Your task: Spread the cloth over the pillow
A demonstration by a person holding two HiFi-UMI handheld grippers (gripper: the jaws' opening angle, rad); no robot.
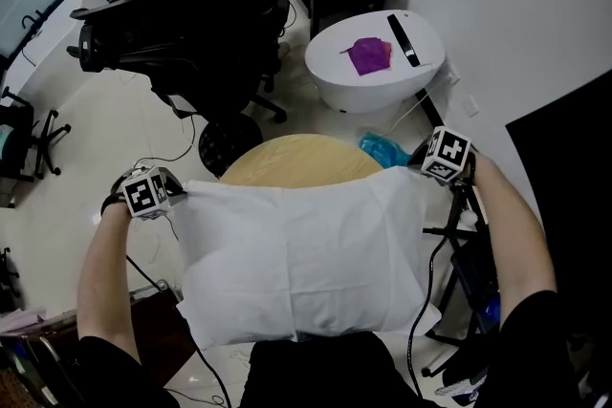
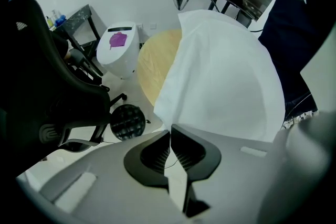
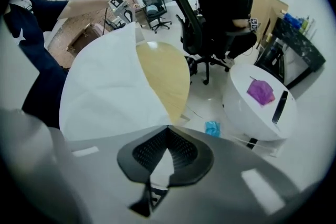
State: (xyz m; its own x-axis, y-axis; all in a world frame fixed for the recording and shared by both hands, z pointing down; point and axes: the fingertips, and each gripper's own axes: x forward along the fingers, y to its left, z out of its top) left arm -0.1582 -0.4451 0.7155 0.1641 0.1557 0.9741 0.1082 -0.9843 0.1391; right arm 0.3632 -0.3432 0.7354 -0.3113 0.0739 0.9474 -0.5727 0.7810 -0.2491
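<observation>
While the left gripper (image 2: 170, 131) is pinching the far-left corner of the white cloth (image 1: 306, 253) with its jaws pressed together on the fabric, the right gripper (image 3: 168, 129) is clamping the far-right corner in the same way. The cloth is stretching between them, bulging over the near half of the round wooden table (image 1: 296, 162) and draping off its near edge toward the person, hiding whatever is lying beneath. The table's far edge is showing bare.
</observation>
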